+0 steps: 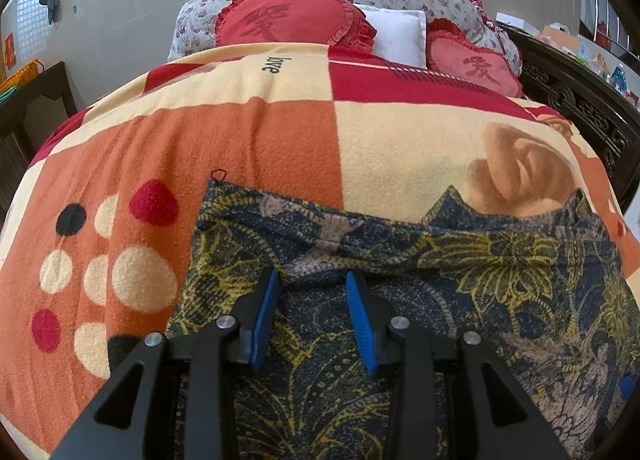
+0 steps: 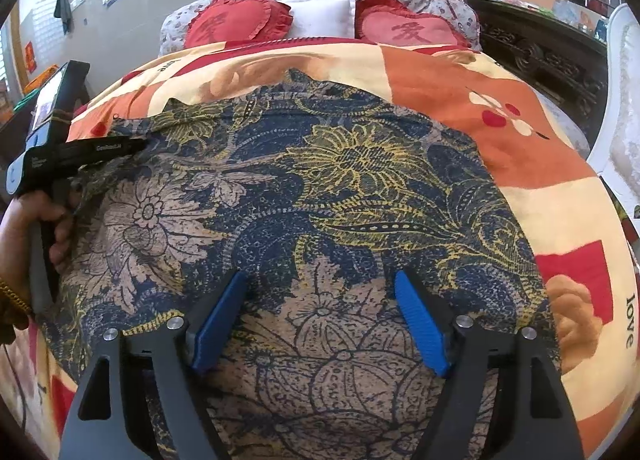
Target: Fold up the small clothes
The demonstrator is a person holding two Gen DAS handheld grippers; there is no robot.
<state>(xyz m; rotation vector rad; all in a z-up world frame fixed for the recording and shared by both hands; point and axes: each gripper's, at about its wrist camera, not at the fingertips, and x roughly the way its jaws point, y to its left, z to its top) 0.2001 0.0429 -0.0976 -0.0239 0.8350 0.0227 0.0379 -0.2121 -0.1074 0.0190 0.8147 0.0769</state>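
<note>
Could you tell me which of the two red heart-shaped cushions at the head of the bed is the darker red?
The left heart cushion, ruffled and deep red; the right one, beyond the white pillow, looks paler and pinker.

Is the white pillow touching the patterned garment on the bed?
Apart. The left wrist view shows the white pillow at the bedhead, with open blanket between it and the patterned garment.

Black claw (image 2: 320, 280) arms, ribbed blue pads (image 2: 420, 324), silver screws (image 2: 464, 320).

Navy-gold floral garment (image 2: 320, 179), orange-cream blanket (image 1: 240, 127)
</note>
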